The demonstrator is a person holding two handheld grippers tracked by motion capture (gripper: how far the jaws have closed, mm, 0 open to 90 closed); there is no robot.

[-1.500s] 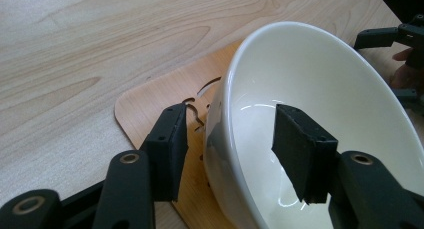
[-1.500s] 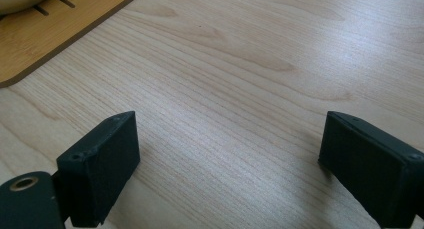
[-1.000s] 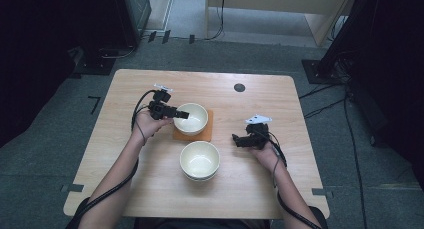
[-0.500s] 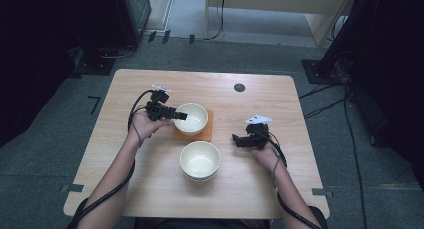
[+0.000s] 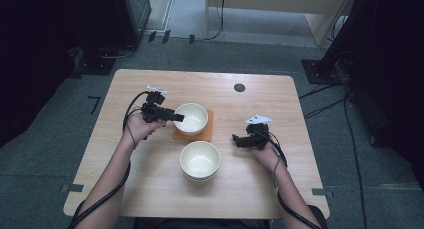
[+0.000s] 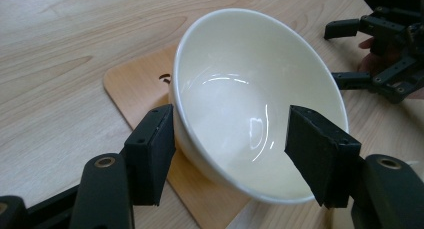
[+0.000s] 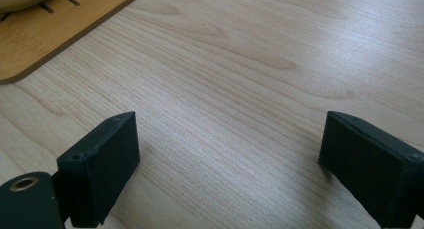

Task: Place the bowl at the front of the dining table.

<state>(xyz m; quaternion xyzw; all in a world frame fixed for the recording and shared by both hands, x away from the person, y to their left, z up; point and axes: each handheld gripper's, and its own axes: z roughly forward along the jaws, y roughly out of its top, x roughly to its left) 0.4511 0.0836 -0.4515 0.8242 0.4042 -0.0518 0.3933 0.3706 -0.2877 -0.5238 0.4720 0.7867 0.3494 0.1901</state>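
Note:
A white bowl (image 5: 191,118) (image 6: 250,89) stands on an orange-brown wooden coaster (image 5: 207,131) (image 6: 135,84) near the middle of the table. My left gripper (image 5: 177,118) (image 6: 230,154) reaches in from the bowl's left. It is open, one pad against the outer wall and the other over the inside, apart from it, with the rim between them. Nearer me sits a second white bowl (image 5: 200,159), seemingly stacked on another. My right gripper (image 5: 236,139) (image 7: 230,164) rests low over bare wood to the right of that bowl, open and holding nothing. It also appears far off in the left gripper view (image 6: 350,54).
The light wooden table (image 5: 260,189) has a small dark round hole (image 5: 239,87) near its far edge. A corner of the coaster (image 7: 60,34) lies at the upper left of the right gripper view. Dark equipment and cables surround the table on the floor.

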